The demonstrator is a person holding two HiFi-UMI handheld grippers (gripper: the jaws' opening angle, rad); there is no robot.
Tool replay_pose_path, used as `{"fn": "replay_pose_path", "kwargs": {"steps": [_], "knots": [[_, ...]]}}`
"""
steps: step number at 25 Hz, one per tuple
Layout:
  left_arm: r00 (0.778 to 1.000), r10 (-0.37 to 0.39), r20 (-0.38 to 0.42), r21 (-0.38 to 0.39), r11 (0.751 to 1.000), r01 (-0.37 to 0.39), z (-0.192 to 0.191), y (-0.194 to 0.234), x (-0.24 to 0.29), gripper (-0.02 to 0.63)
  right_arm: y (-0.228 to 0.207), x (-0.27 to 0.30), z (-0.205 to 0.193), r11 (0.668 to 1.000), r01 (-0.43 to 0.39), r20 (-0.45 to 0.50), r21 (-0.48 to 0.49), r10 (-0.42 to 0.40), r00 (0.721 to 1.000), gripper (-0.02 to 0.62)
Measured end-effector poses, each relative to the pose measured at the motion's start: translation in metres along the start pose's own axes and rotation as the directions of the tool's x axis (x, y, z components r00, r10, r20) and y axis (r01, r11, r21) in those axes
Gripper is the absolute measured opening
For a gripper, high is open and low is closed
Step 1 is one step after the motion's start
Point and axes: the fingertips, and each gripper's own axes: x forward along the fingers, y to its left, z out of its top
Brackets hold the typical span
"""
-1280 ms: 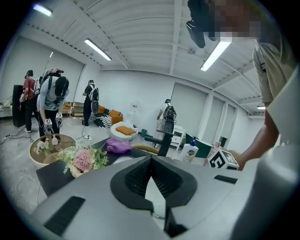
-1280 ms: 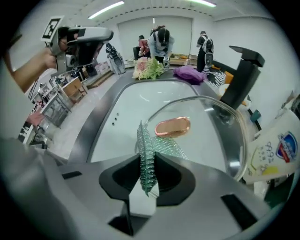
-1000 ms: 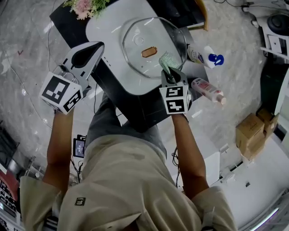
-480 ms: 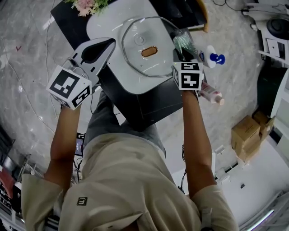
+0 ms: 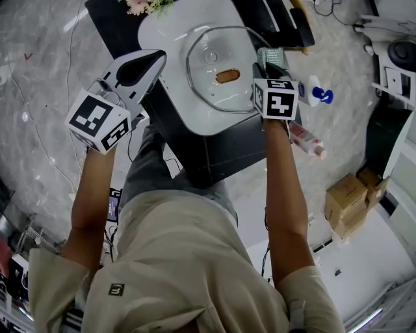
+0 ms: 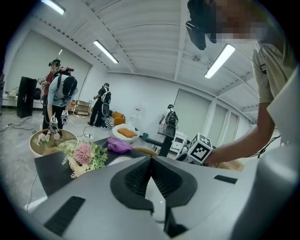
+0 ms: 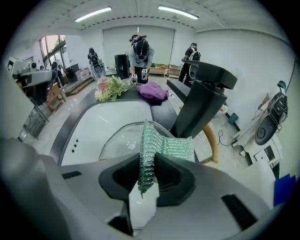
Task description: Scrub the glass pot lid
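The glass pot lid (image 5: 214, 62) with a copper-coloured handle (image 5: 227, 76) lies in a white basin (image 5: 175, 32). My right gripper (image 5: 266, 63) is shut on a green scrub cloth (image 5: 271, 54) at the lid's right rim. In the right gripper view the cloth (image 7: 161, 147) stands pinched in the right gripper (image 7: 149, 158), with the lid (image 7: 119, 140) just beyond. My left gripper (image 5: 158, 58) is held left of the basin, off the lid. It is shut with nothing in it; in its own view the left gripper (image 6: 151, 159) points over the counter.
The basin sits in a black counter (image 5: 214, 153). Flowers (image 5: 146, 5) and a purple cloth (image 7: 152, 91) lie at its far end. A blue-capped spray bottle (image 5: 318, 93) and a pink bottle (image 5: 305, 138) lie right of it. A black stand (image 7: 201, 101) rises nearby. People stand in the background.
My right gripper has carried the green cloth from the lid's near right part out to its right rim. The left gripper has risen a little towards the basin.
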Motion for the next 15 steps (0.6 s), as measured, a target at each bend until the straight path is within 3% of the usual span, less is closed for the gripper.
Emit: {"fn": "replay_pose_path", "kwargs": {"steps": [8, 15], "knots": [[1.000, 0.023, 0.010, -0.015, 1.000, -0.023, -0.008, 0.020, -0.016, 0.015, 0.023, 0.021, 0.022, 0.998, -0.054, -0.012, 0.027, 0.055, 0.998, 0.092], [0.999, 0.046, -0.001, -0.033, 0.998, -0.046, -0.026, 0.026, -0.029, 0.015, 0.098, 0.059, 0.029, 0.978, -0.192, -0.069, -0.080, 0.187, 0.980, 0.091]]}}
